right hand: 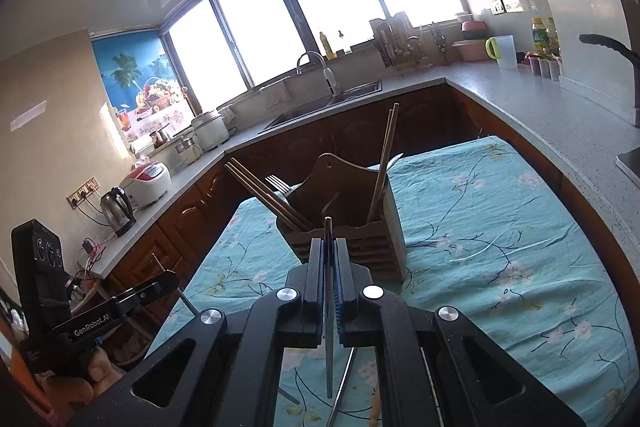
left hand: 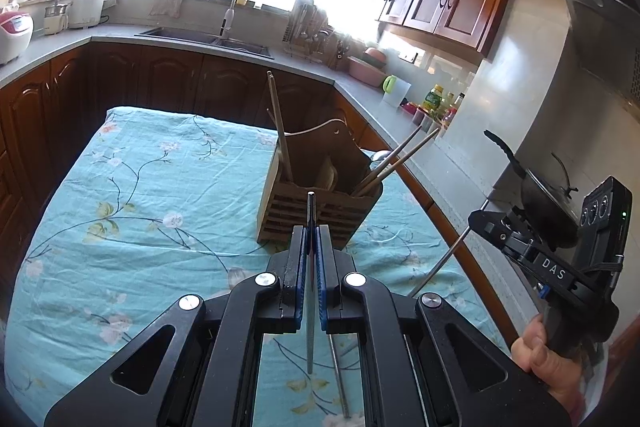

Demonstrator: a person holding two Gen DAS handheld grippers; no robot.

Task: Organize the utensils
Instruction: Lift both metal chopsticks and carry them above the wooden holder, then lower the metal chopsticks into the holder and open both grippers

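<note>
Turquoise floral cloth (left hand: 132,195) covers the desk; the wooden caddy (left hand: 316,215) stands at 12 o'clock, its chopsticks (left hand: 280,131) leaning upward. Each gripper, left (left hand: 311,239) and right (right hand: 329,259), pinches a thin metal rod lengthwise toward it. Labels read "DAS", "GenRobot.AI".

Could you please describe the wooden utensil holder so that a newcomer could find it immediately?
Start at the table with the turquoise floral cloth. The wooden utensil holder stands on it near the far edge. It is the only box there, with slatted sides, and chopsticks lean out of it.
</note>
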